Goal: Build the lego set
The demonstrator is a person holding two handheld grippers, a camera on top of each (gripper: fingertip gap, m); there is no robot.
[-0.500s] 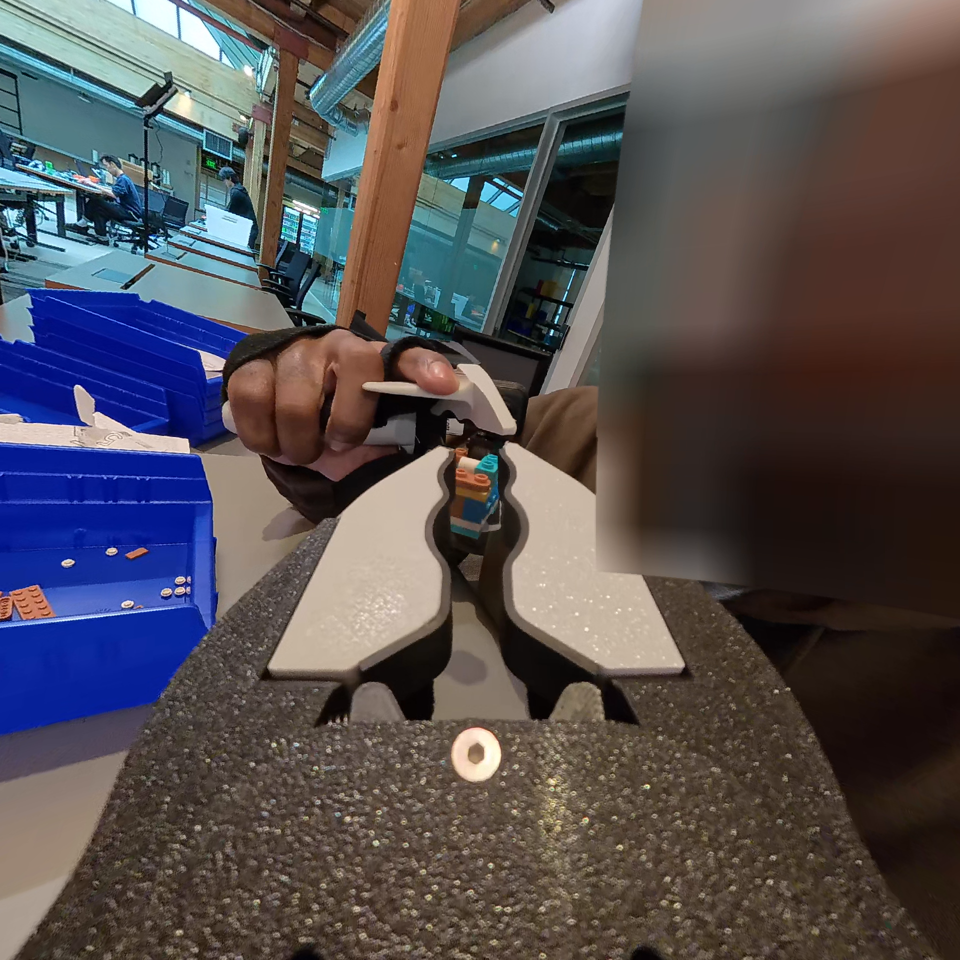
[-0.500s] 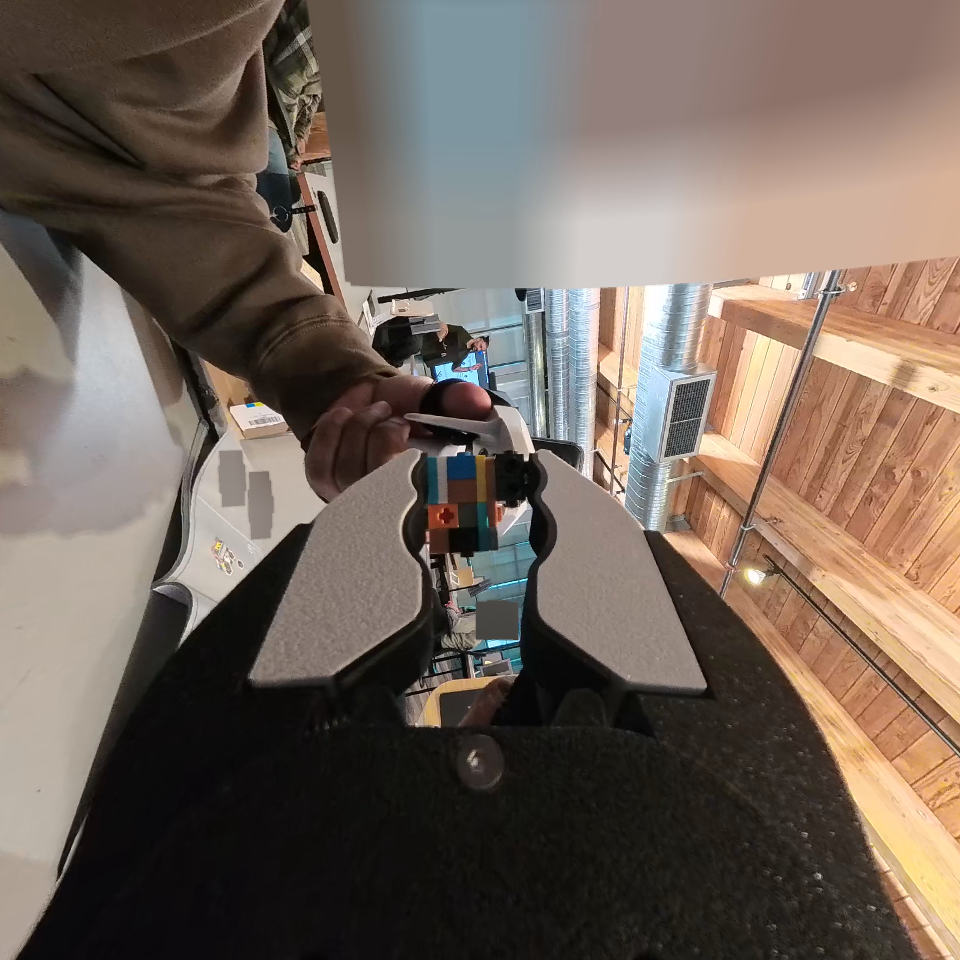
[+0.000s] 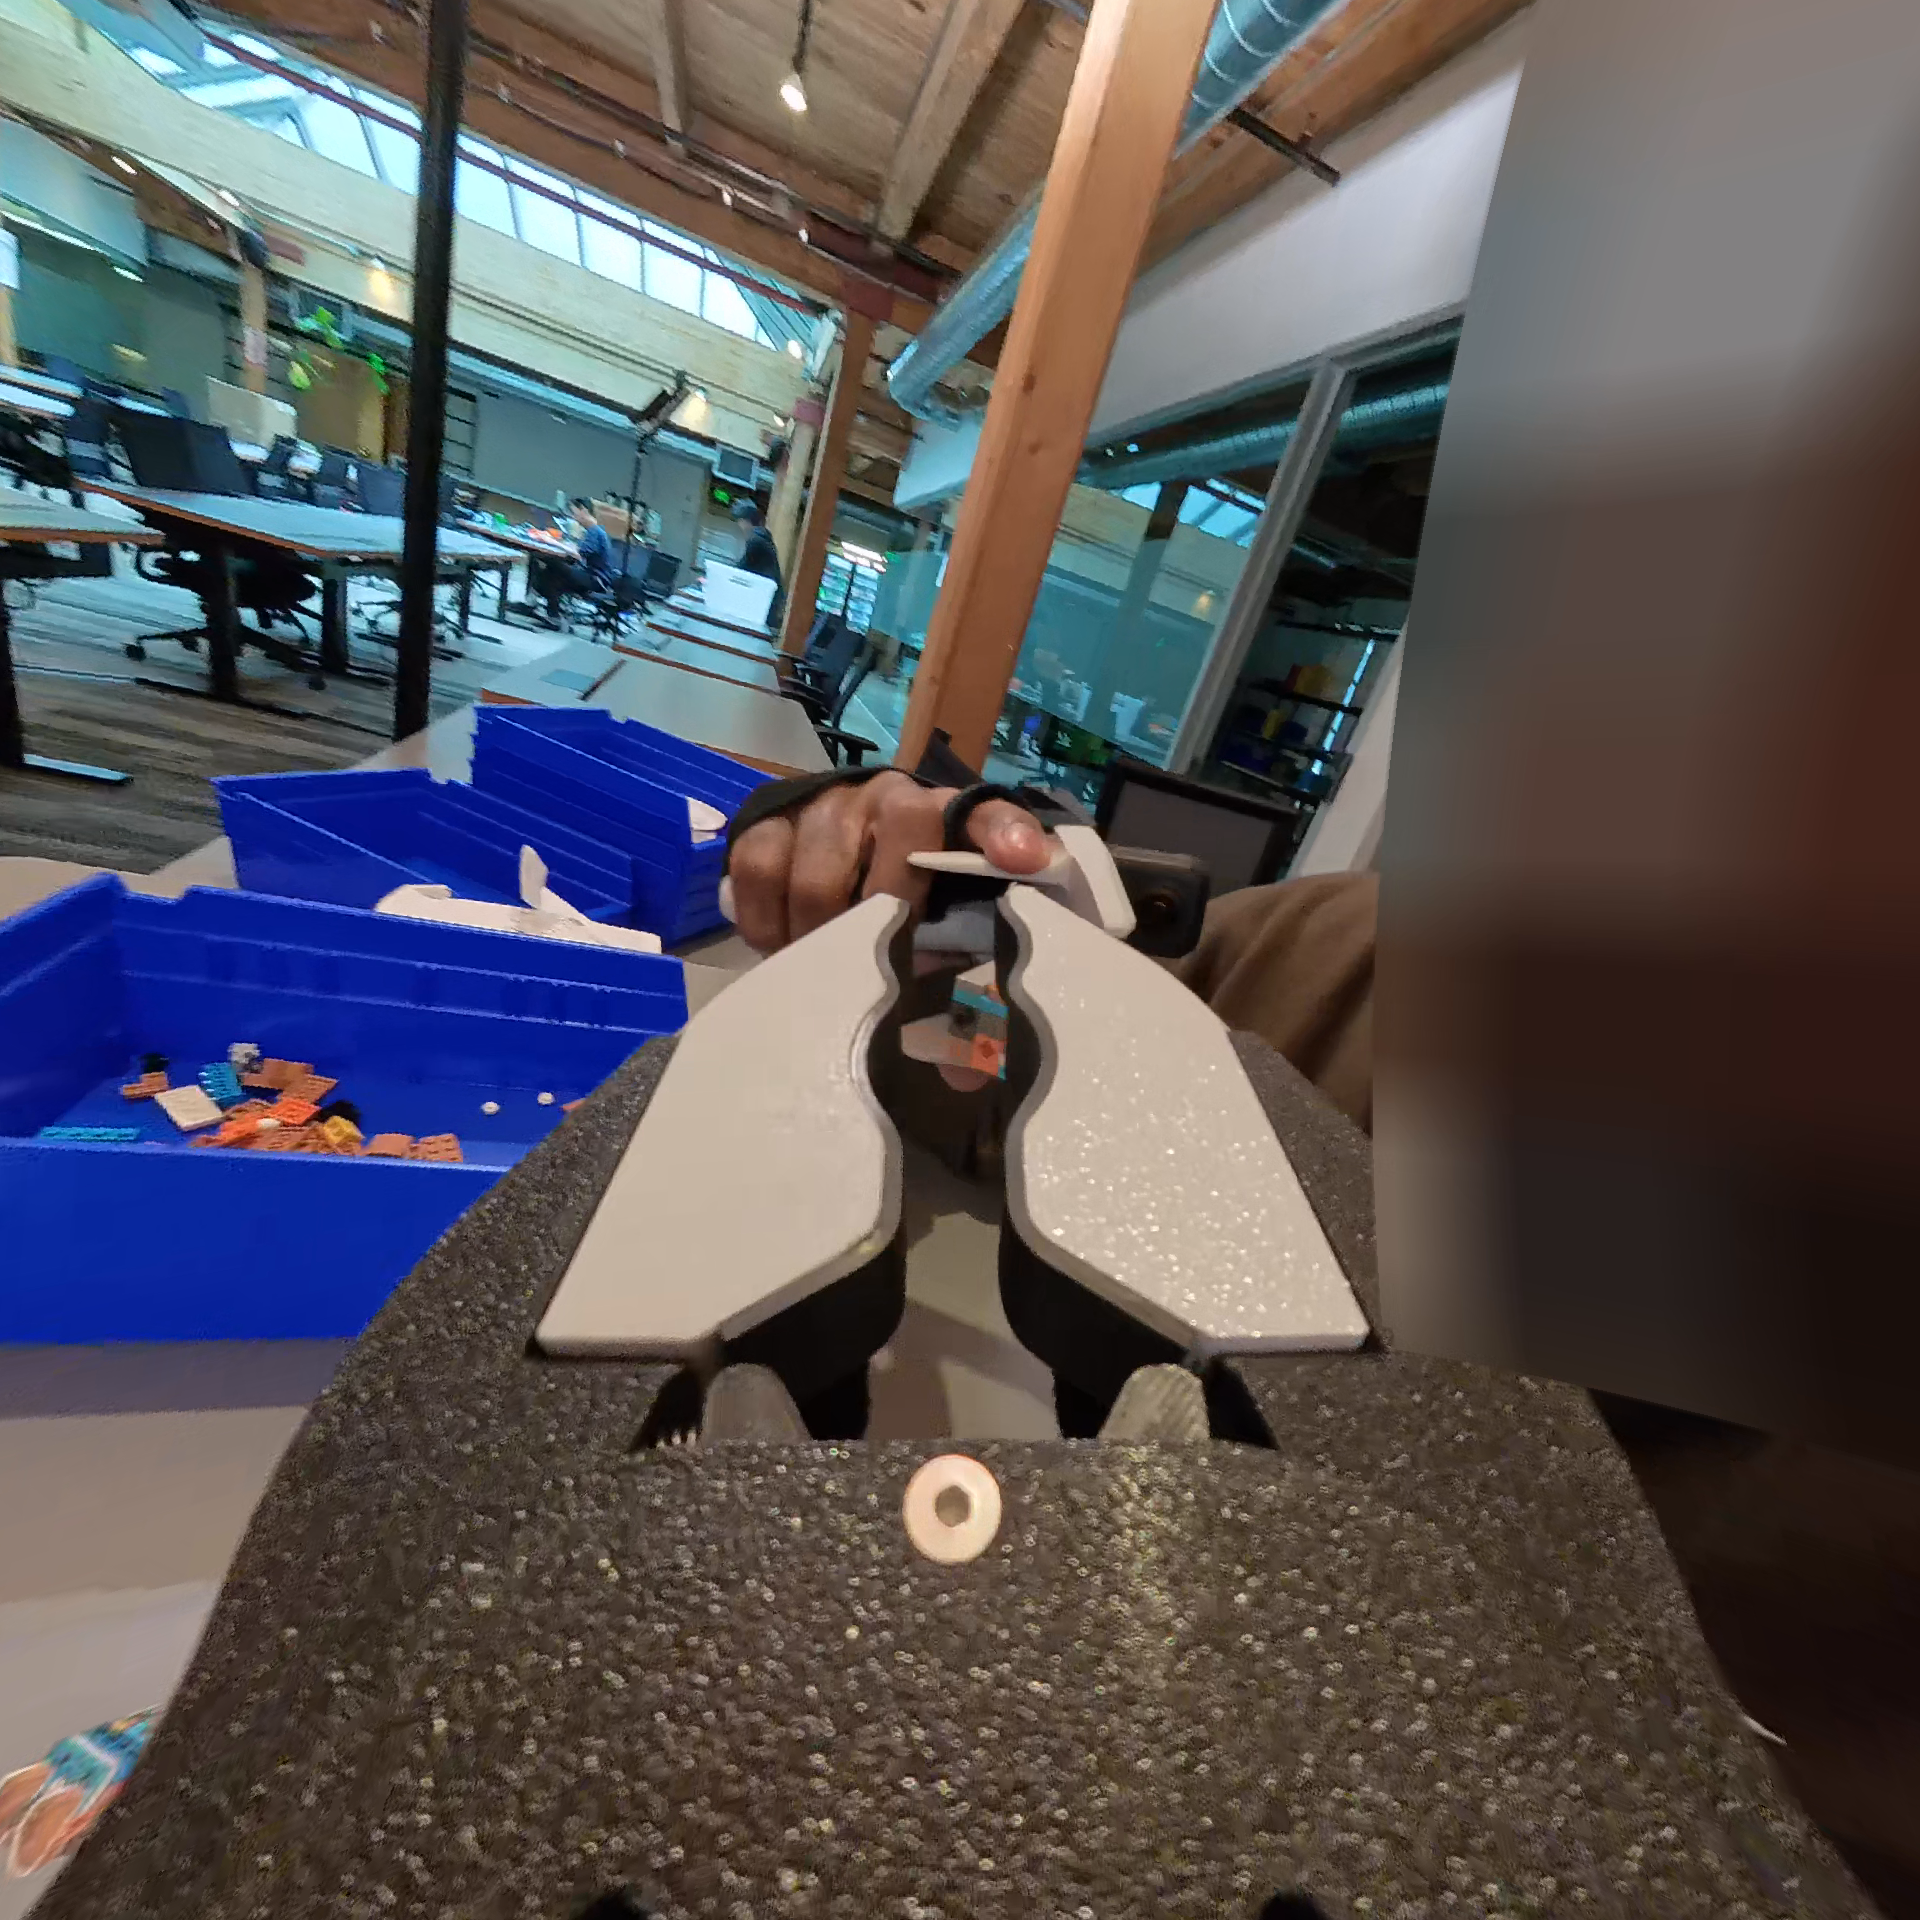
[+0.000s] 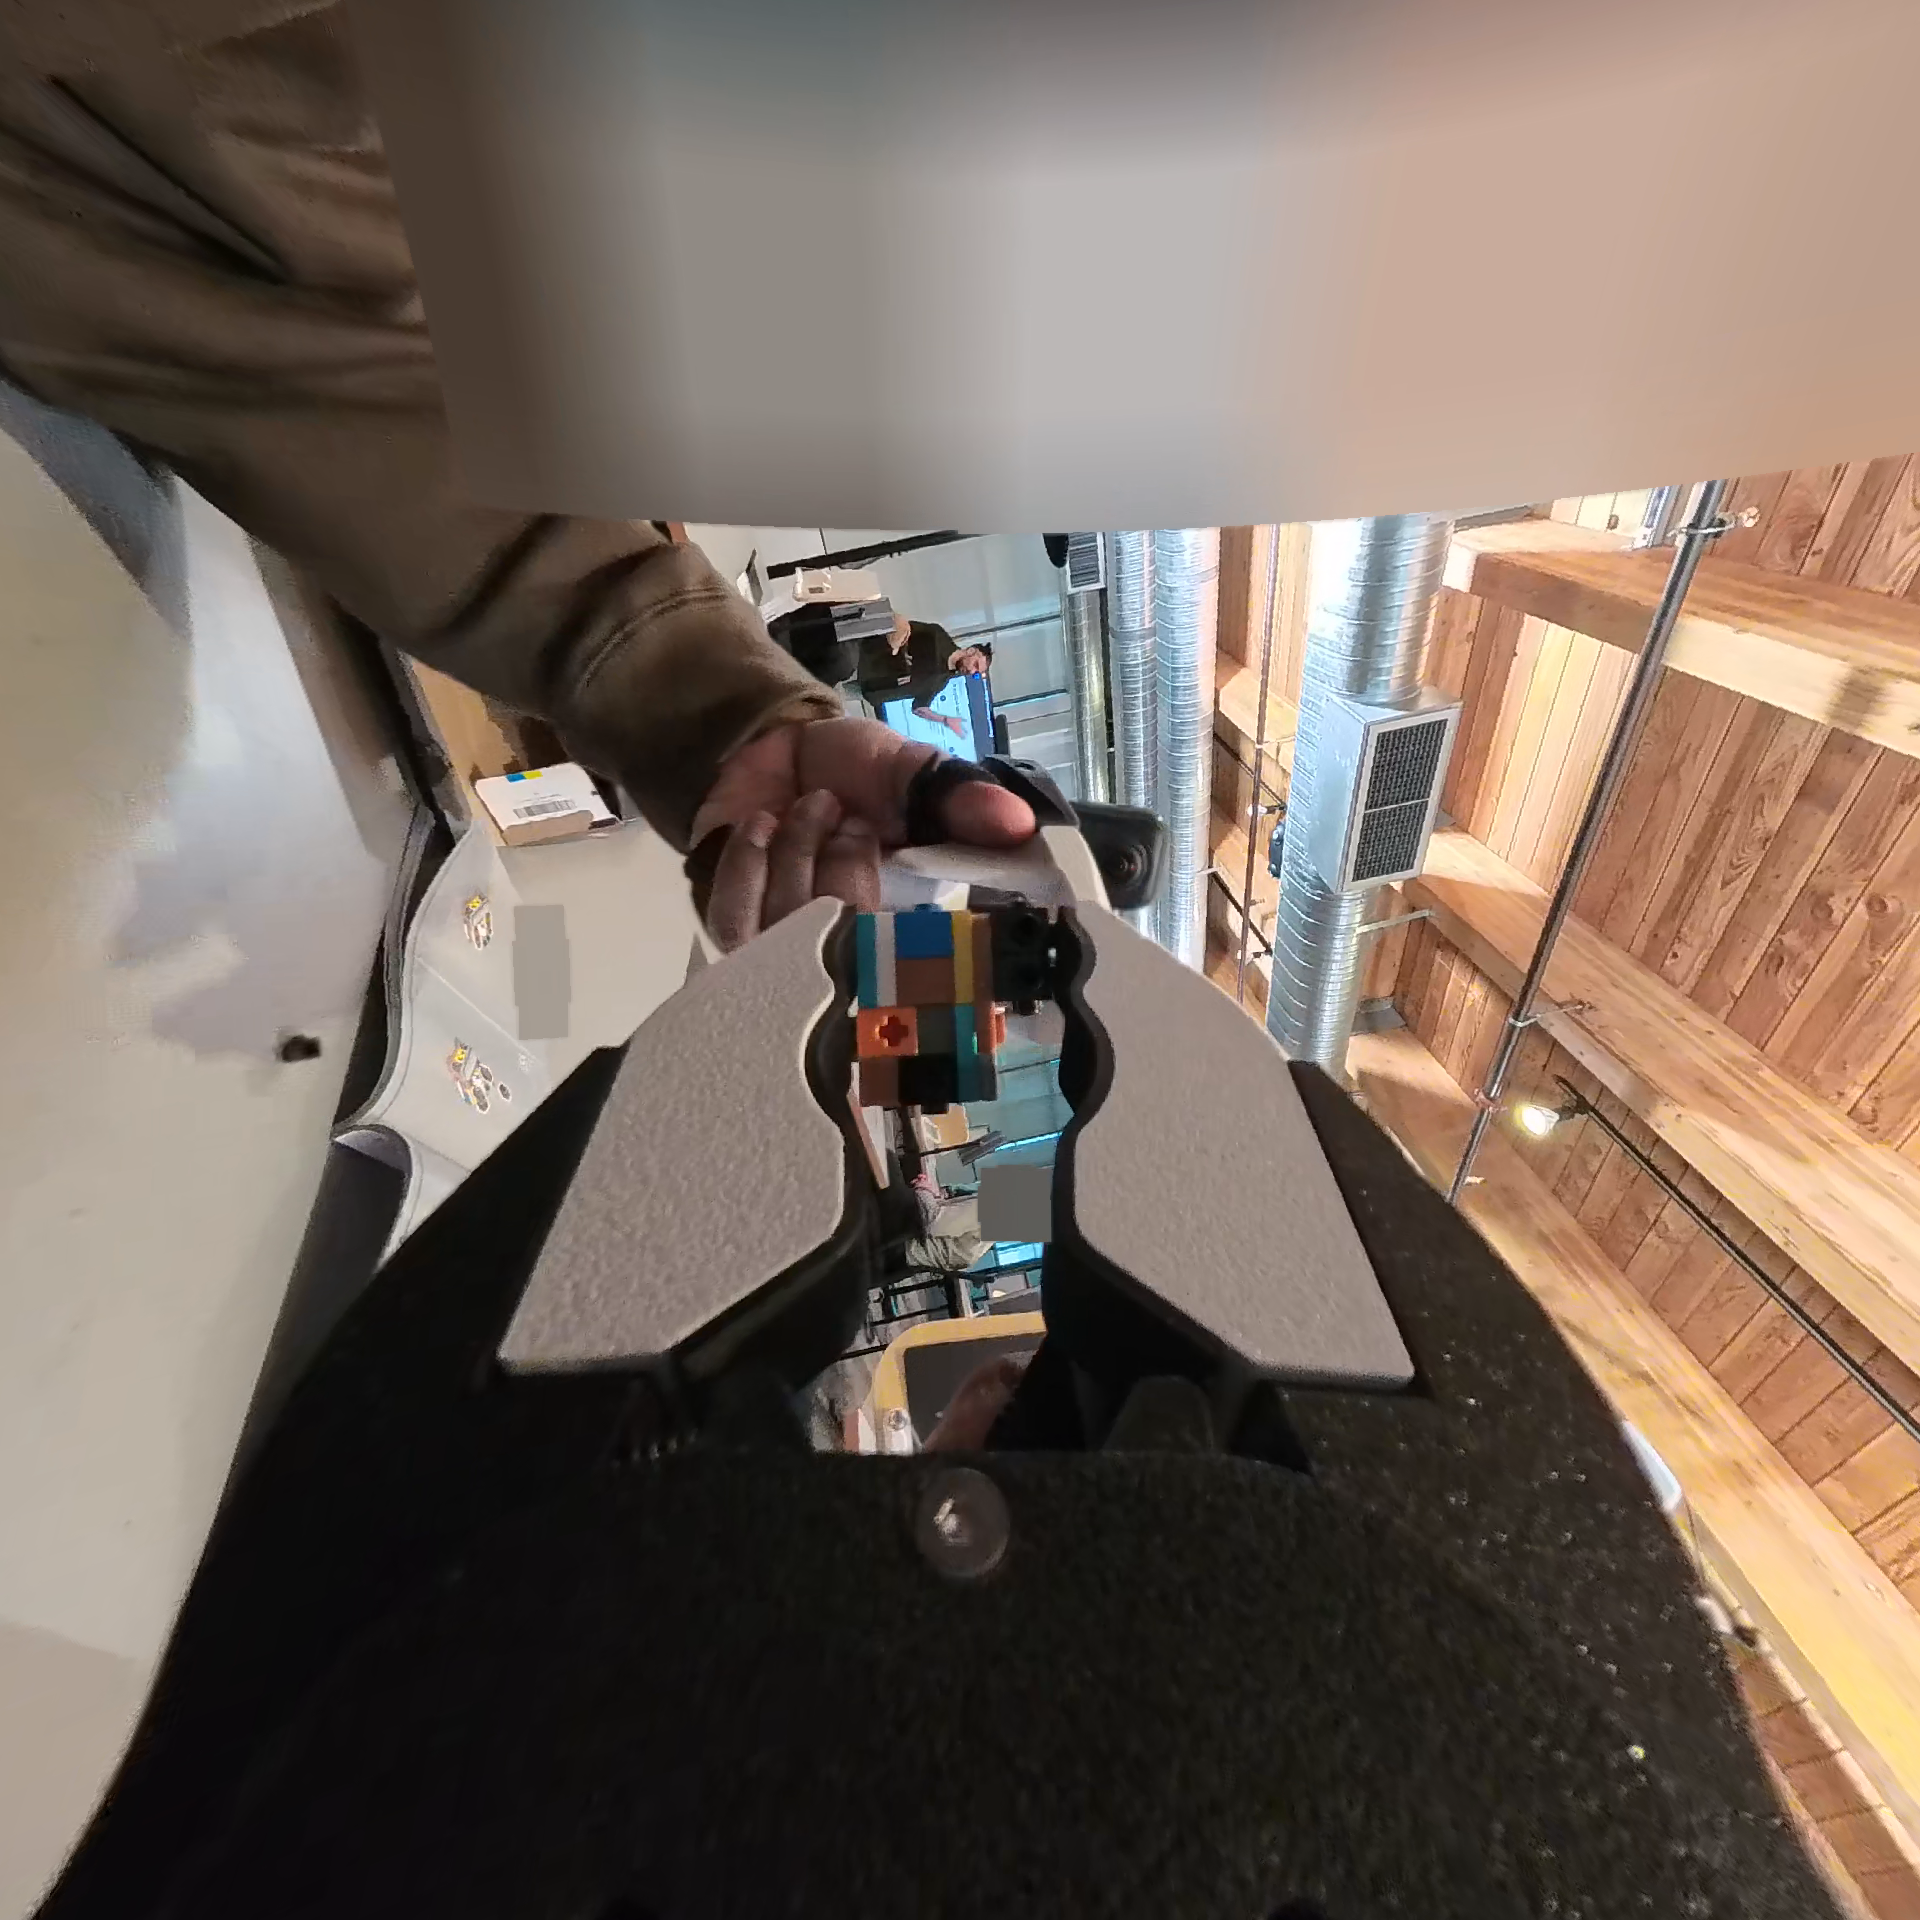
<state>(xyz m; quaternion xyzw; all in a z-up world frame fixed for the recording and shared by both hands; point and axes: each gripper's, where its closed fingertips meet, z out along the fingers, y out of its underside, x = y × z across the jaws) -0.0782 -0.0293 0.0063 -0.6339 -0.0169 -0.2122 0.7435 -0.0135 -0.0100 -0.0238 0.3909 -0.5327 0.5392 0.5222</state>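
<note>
So our right fingers are clamped on the lego build, a small multicoloured block held up in the air between the two tools. It sits right at the tips, one finger flat against its side. On the other side a small black piece sits between the build and the opposite finger. We guess the build is held up like this so the other tool can work on it from straight ahead.

The left fingers are nearly pressed together at the tips, with only a narrow slot between them. We can see a bit of the build through that slot, but we honestly can't tell whether they're pinching anything or just lined up with it.

Straight past each pair of fingers is the hand working the other tool: the left hand beyond the right fingers, and the right hand beyond the left ones. So the tools point right at each other, and there's not much room in between.

Off to the left of the left fingers, down on the surface, there's a blue bin with loose pieces in it. A second blue bin sits farther out behind it. Nothing blocks the way to them, but reaching one would mean pulling a tool away from the build. A wooden post stands well beyond all of this.
</note>
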